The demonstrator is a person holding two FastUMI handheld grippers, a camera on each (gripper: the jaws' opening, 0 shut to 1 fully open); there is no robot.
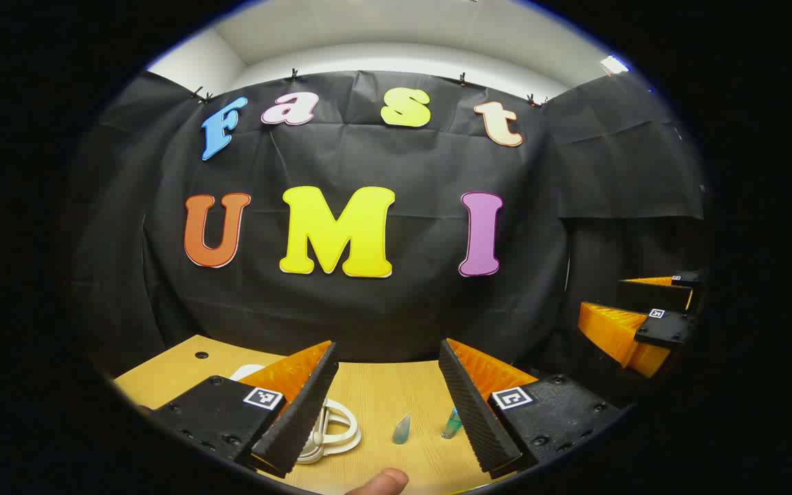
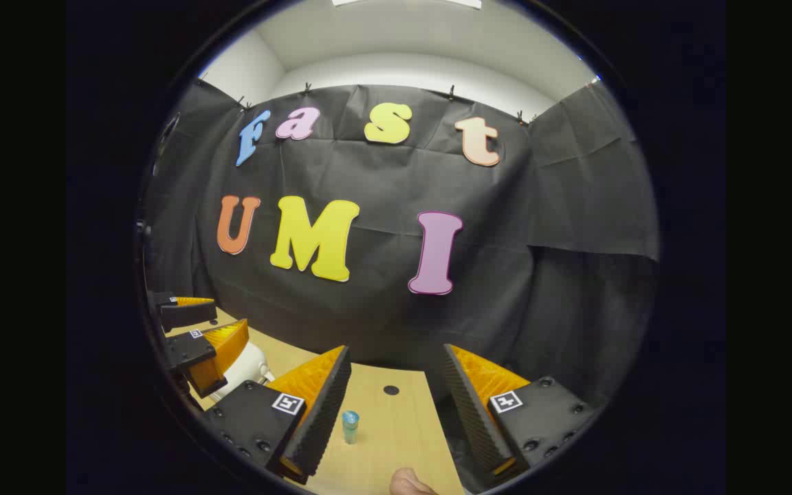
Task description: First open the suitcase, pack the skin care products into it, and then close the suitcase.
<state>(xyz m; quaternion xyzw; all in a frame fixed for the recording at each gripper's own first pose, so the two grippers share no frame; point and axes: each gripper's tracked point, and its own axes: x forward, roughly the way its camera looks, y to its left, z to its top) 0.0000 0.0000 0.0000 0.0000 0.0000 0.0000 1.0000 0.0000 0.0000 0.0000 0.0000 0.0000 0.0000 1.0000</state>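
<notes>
While both grippers hang above the table (image 1: 375, 392) with nothing between their fingers, the task looks to be at its very start. The left gripper (image 1: 386, 405) shows at the bottom of the left gripper view with its fingers spread wide apart; the right gripper (image 2: 392, 405) sits the same way at the bottom of the right gripper view, also wide apart and holding nothing.

In the left gripper view a white suitcase (image 1: 331, 430) lies low and left of centre, partly hidden behind the left finger, its looped handle showing. It reappears at the lower left of the right gripper view, behind the far-off left gripper. Whether its lid is up cannot be told, though it looks shut.

Two small teal tubes (image 1: 401, 427) and (image 1: 452, 422) lie between the left gripper's fingers in the frame, on the bare wood, just right of the suitcase. A small blue bottle (image 2: 350, 426) stands upright near the bottom centre of the right gripper view, just beside the right gripper's left finger.

Since opening comes first, the relation that matters is this: the suitcase lies below and slightly left of the left gripper, which I judge nearer to it than the right one. The bottle, its long axis vertical, lies nearer the right gripper.
</notes>
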